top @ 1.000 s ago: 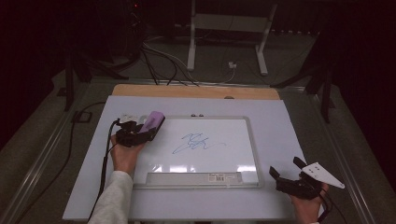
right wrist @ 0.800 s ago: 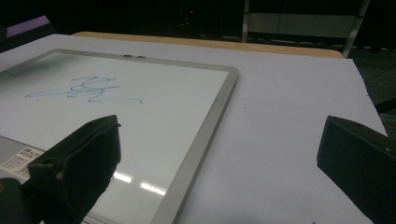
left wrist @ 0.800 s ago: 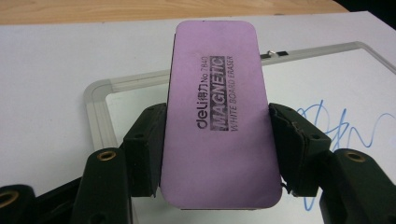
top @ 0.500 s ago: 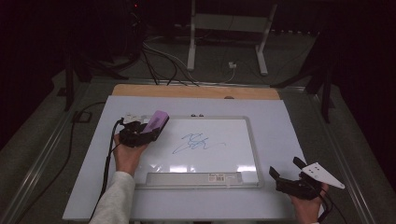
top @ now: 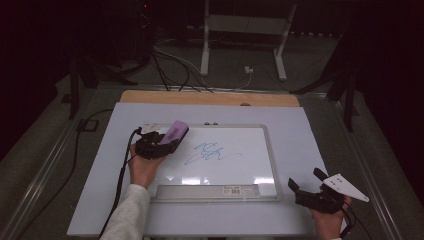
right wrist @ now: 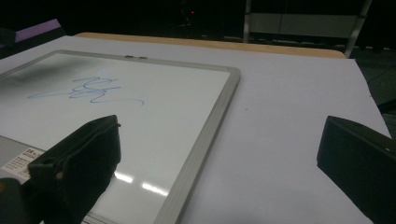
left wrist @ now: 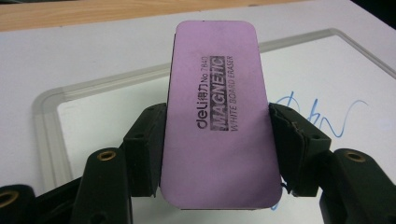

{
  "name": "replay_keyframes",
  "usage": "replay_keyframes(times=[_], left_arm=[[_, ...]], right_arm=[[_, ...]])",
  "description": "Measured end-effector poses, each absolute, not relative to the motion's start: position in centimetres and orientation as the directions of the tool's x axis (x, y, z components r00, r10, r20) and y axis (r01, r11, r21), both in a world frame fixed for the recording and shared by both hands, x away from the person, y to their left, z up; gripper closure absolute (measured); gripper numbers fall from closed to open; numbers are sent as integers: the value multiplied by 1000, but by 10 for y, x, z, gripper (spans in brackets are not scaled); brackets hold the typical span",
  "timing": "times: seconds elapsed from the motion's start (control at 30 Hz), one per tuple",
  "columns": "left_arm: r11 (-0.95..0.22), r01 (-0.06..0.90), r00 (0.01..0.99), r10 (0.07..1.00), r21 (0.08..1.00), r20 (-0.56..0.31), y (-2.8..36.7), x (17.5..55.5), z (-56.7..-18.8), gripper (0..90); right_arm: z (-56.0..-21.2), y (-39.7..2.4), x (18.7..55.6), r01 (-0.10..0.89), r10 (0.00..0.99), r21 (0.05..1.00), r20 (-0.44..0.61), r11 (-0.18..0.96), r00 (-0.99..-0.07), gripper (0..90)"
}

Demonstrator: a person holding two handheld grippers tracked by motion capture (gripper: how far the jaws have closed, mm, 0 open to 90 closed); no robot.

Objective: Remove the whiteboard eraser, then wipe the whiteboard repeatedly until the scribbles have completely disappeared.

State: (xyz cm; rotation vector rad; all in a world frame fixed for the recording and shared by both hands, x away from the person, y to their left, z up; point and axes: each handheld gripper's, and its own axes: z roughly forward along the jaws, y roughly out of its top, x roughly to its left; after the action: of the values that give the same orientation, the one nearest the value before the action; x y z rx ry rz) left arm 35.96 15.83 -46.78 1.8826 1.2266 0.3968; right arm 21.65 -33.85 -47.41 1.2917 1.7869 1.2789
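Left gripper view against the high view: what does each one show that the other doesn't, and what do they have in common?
The left gripper view alone makes the print on the purple eraser readable: "deli", "MAGNETIC", "WHITE BOARD ERASER", with both black jaws pressed on its long sides. The high view alone takes in the right tool, jaws apart beside the whiteboard's lower right corner, the person's sleeve, the wooden strip and the floor cables. Both show the eraser held over the board's upper left corner, and the blue scribble.

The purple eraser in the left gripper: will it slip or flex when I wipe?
The eraser is probably stiff: its flat face looks unbent between the left gripper pads. It likely slides easily over the glossy whiteboard. Narrow side contact might let it twist.
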Motion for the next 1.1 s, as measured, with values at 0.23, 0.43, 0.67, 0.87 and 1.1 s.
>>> replay_keyframes(times=[0.23, 0.43, 0.67, 0.87, 1.1], left_arm=[[-195, 597, 492, 855, 778, -163, 153, 357, -469, 418], [-208, 595, 505, 848, 776, -160, 150, 353, -470, 418], [-230, 596, 517, 843, 770, -148, 147, 346, -476, 418], [-249, 608, 523, 840, 754, -144, 146, 341, -485, 418], [-280, 626, 524, 843, 728, -126, 144, 338, -493, 417]], right_arm=[[-474, -338, 217, 371, 929, 926, 71, 74, -362, 1], [-474, -338, 217, 371, 930, 926, 71, 73, -361, 1], [-475, -338, 217, 372, 930, 925, 71, 74, -362, 1], [-475, -337, 217, 372, 929, 925, 71, 75, -363, 1], [-474, -338, 217, 369, 929, 927, 72, 72, -362, 1]])
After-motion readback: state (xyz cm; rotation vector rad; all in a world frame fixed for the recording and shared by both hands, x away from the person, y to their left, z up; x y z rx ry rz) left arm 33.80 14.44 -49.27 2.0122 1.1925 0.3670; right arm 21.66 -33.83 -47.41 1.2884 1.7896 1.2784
